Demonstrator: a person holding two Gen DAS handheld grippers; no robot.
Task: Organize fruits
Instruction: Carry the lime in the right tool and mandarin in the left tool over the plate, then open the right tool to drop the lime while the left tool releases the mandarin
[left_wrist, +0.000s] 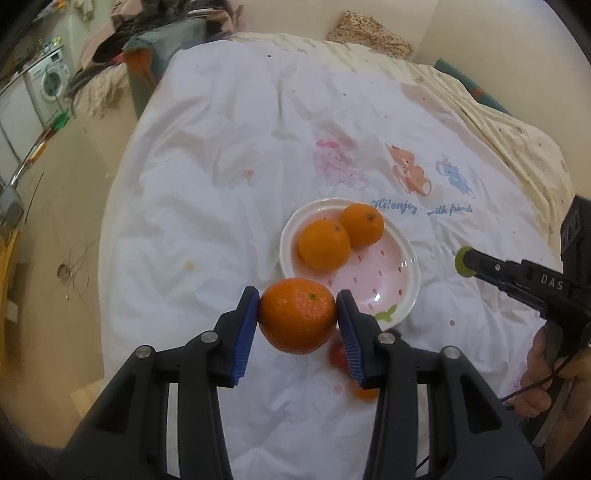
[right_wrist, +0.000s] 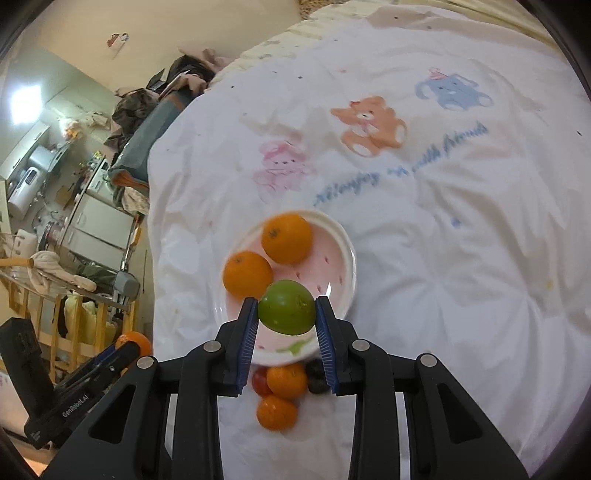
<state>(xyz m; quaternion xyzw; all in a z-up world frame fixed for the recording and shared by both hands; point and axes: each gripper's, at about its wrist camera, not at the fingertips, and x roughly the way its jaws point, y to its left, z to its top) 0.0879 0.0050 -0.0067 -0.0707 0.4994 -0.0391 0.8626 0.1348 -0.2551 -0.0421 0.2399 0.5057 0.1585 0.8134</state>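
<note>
The left gripper (left_wrist: 297, 320) clamps a round orange mandarin (left_wrist: 297, 315) at lower centre, beside the pink strawberry-print ceramic plate (left_wrist: 400, 273). The right gripper (right_wrist: 286, 317) clamps a round green fruit (right_wrist: 286, 306) over that plate's near rim.

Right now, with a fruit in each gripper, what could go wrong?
1. The plate sits on a soft, wrinkled quilt, so it may tip when more fruit lands.
2. Two oranges already fill its far side; the held orange in the left gripper or the green fruit in the right gripper could bump them and roll off.
3. Both grippers aim at one plate and might collide.
</note>
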